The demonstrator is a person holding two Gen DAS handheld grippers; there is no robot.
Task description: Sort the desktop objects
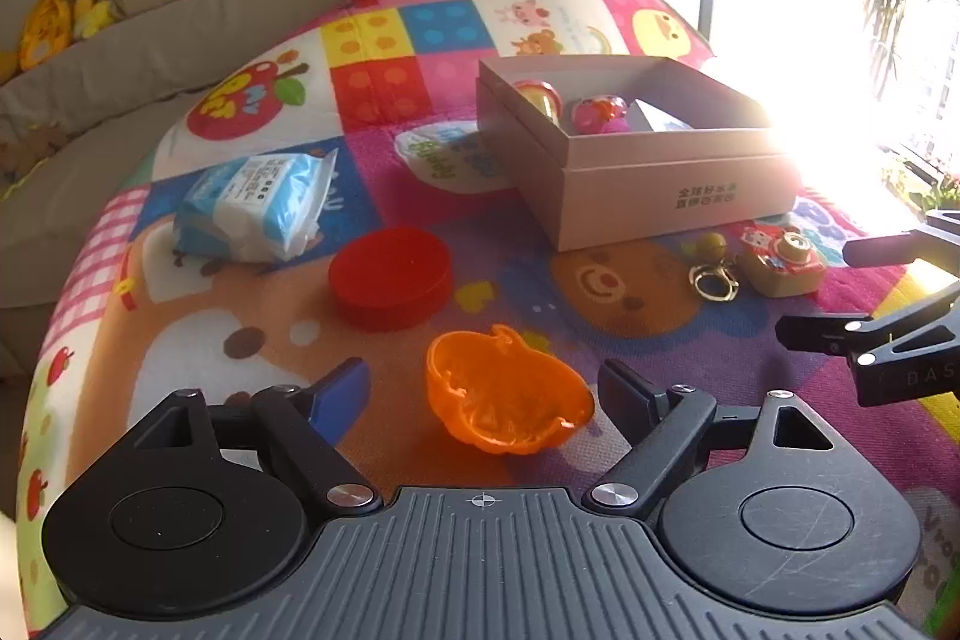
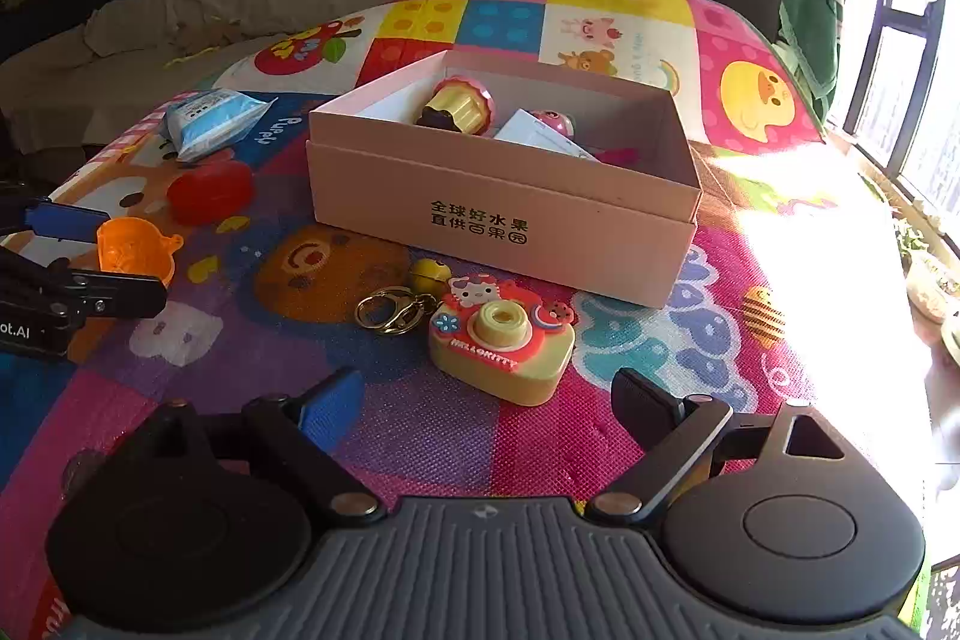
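Both jaws stand wide with nothing gripped. I see the left gripper (image 1: 480,391) low in its frame, the orange apple-shaped cup (image 1: 504,391) lying between its fingers, the pads not pressing on it. Right gripper (image 2: 483,400) is likewise parted, the toy camera (image 2: 504,349) just ahead of it, untouched.

Left wrist view, left to right: tissue pack (image 1: 255,208) at mid left, red lid (image 1: 390,277) at centre, pink box (image 1: 636,148) upper right, keyring with bell (image 1: 714,268) and camera at right edge.

Progress, my judgement: partly done. The box already holds a cupcake toy (image 2: 459,106), a pink round toy (image 2: 555,121) and a white card. Five items remain on the play mat (image 2: 420,436).

Writing: black Chinese print on the box front; "HELLO KITTY" on the camera; "ot.AI" on the left gripper's body at the right wrist view's left edge.
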